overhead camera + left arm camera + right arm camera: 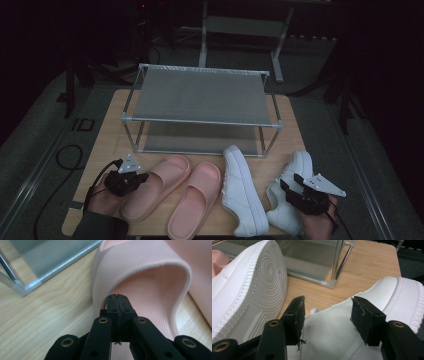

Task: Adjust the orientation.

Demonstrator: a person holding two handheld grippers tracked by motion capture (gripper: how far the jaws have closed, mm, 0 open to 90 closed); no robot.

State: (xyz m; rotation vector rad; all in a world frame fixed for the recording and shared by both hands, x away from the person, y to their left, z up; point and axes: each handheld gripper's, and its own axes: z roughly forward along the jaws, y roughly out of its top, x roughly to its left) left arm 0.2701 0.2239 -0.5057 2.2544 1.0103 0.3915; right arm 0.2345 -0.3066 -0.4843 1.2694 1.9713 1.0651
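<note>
While rack (pixel 200 95) holds nothing, slippers (pixel 195 200) lie outside.

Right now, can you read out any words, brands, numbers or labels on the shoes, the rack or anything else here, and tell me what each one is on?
No readable text in these views.
Pink slides: plain, no brand or size mark showing.
White sneakers: no logo or lettering; the upturned sole has only a ring tread.
Metal rack: no label.
Wooden table: no marking.
</note>
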